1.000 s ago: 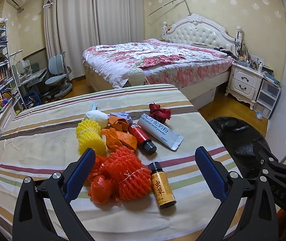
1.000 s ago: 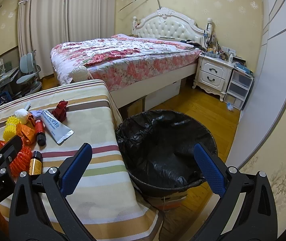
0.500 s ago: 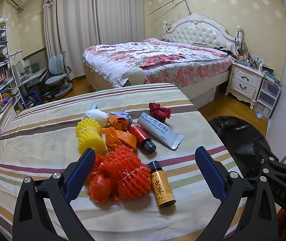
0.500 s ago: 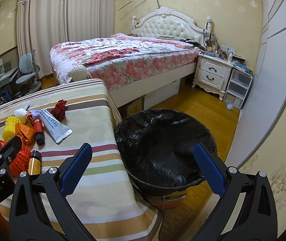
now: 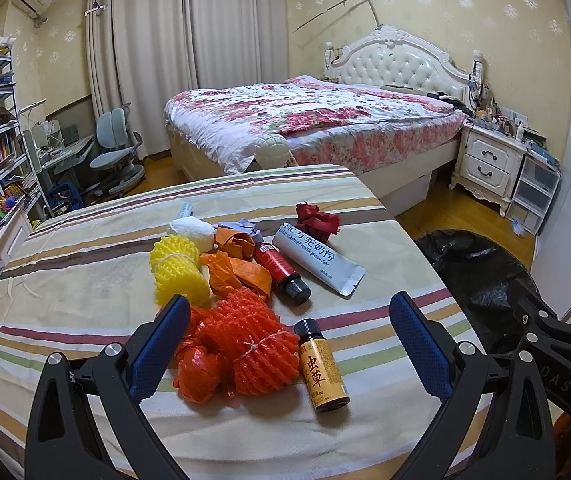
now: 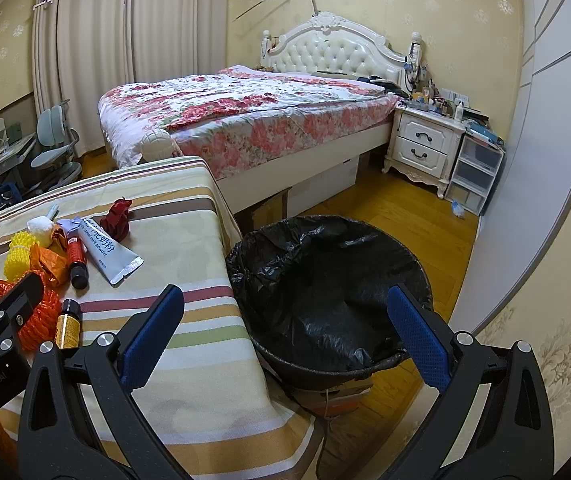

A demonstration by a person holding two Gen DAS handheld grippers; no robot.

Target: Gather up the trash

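Note:
Trash lies on a striped table: orange foam net, yellow foam net, orange plastic bag, gold bottle, red bottle, grey camel milk powder sachet, dark red crumpled wrapper, white wad. My left gripper is open and empty, just above the orange net and gold bottle. My right gripper is open and empty, over the table edge beside the black-lined trash bin. The bin also shows in the left wrist view.
A bed stands behind the table, with a white nightstand and plastic drawers to its right. A desk and grey chair are at the left. The bin stands on wooden floor right of the table.
Both grippers have drifted very slightly; the trash and the bin have not moved. Both stay open and empty.

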